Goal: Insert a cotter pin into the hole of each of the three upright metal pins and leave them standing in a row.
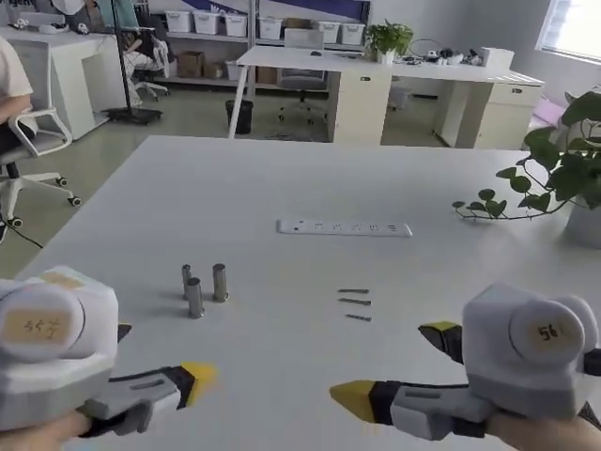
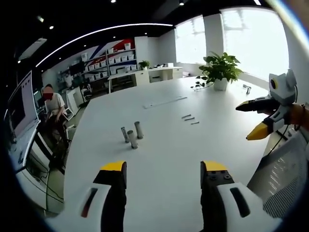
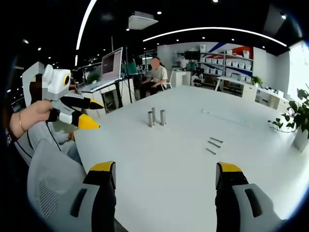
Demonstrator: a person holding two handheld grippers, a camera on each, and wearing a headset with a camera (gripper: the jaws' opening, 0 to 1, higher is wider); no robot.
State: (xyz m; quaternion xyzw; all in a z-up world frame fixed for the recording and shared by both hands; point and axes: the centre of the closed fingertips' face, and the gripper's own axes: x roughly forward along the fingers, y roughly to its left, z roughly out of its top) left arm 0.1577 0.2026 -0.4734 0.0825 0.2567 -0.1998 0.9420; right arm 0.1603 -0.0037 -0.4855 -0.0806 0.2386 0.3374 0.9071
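The right tool [image 3: 164, 167] is wide open and holds nothing; the left tool [image 2: 163, 166] is the same. Ahead of the right tool, three cotter pins [image 1: 355, 303] lie flat on the table [image 1: 282, 188] — long axes running across the person's view, one behind another. The right tool is nearer to them. The three metal pins [image 1: 194, 297] stand upright in a tight cluster ahead of the left tool — apart from the cotter pins
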